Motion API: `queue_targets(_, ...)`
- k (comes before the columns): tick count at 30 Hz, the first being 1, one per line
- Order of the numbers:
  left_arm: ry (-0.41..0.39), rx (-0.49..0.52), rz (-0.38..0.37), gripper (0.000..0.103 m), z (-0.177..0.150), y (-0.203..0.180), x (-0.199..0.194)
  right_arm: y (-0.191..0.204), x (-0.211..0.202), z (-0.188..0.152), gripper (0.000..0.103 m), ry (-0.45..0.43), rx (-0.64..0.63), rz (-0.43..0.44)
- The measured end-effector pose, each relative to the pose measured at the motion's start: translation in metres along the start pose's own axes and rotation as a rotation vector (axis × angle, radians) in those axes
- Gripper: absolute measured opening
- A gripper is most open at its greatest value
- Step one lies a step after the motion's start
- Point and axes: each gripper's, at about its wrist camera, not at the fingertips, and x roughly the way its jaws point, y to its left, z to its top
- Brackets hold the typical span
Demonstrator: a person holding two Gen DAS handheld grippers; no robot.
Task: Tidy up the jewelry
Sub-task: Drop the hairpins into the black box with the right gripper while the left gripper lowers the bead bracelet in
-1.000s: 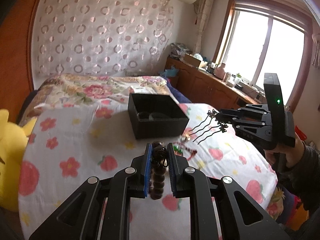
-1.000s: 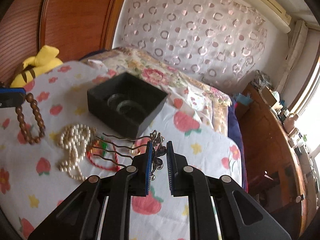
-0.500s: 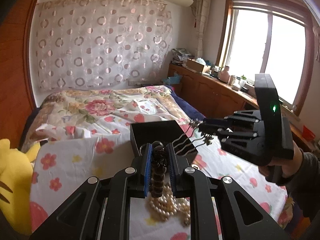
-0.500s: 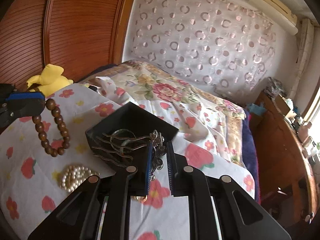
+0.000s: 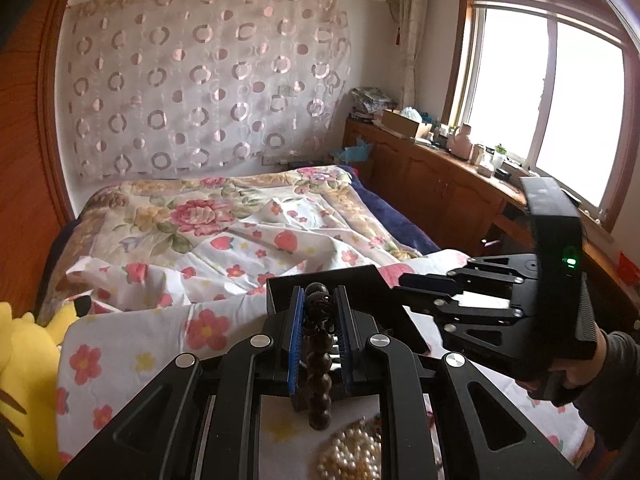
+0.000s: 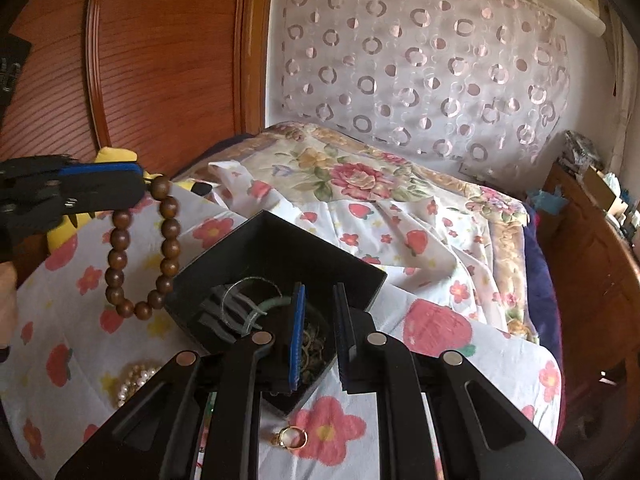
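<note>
A black open box (image 6: 276, 256) sits on the flowered bedsheet; it also shows in the left wrist view (image 5: 332, 280). My left gripper (image 5: 319, 320) is shut on a brown wooden bead bracelet (image 5: 318, 364), held above the sheet just left of the box; the bracelet hangs in the right wrist view (image 6: 142, 248). My right gripper (image 6: 320, 332) is open over the box. A dark metal hair comb (image 6: 228, 316) lies blurred inside the box with a green bangle (image 6: 272, 305) and a chain. A pearl necklace (image 5: 356, 456) and a gold ring (image 6: 293, 437) lie on the sheet.
A yellow plush toy (image 5: 24, 360) lies at the left edge of the bed. A wooden headboard (image 6: 160, 60) stands behind. A wooden cabinet (image 5: 440, 184) with clutter runs under the window on the right.
My right gripper moved over the box, opened and let go of the hair comb, which now lies in the box. My left gripper with the bracelet came closer to the box.
</note>
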Motion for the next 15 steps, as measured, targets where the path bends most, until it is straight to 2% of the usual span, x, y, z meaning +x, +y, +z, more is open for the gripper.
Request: queue_targets(15, 0.040, 0.031, -0.015, 0.014, 0.024, -0.010, 0.049, -0.028, -0.015, -0.026, 0.016, -0.016, 0.070, -0.003)
